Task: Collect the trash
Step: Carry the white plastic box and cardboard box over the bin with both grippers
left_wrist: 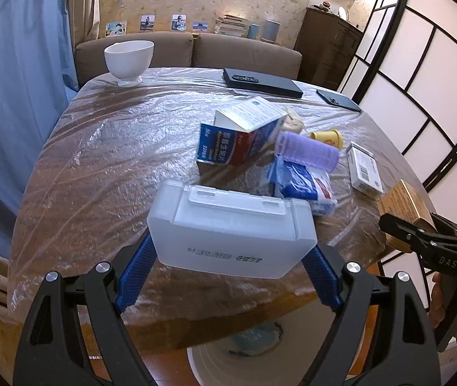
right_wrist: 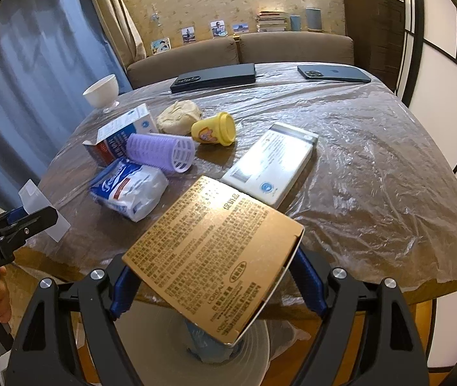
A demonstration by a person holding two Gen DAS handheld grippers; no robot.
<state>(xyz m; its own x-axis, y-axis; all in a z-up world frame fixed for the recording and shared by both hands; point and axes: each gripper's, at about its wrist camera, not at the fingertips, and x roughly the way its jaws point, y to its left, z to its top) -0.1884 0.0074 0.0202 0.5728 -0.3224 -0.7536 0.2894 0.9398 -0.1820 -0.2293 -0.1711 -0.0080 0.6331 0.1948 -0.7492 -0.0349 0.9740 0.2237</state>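
Note:
My left gripper (left_wrist: 228, 244) is shut on a translucent white plastic case (left_wrist: 231, 228), held above the table's near edge. My right gripper (right_wrist: 212, 270) is shut on a gold cardboard box (right_wrist: 212, 254), held over a white bin (right_wrist: 254, 350) on the floor; the box also shows in the left wrist view (left_wrist: 402, 206). On the table lie a blue-red medicine box (right_wrist: 116, 138), a purple hair roller (right_wrist: 164, 152), a tissue pack (right_wrist: 130, 189), a yellow tub (right_wrist: 215, 128), a beige crumpled lump (right_wrist: 178, 115) and a white flat box (right_wrist: 273, 164).
The round table (right_wrist: 373, 160) is covered in clear plastic film. A white bowl (left_wrist: 128, 59) stands at the far left, two dark phones (right_wrist: 215, 75) (right_wrist: 333, 73) at the back. A brown sofa (right_wrist: 293, 48) is behind, a paper screen (left_wrist: 421, 64) at right.

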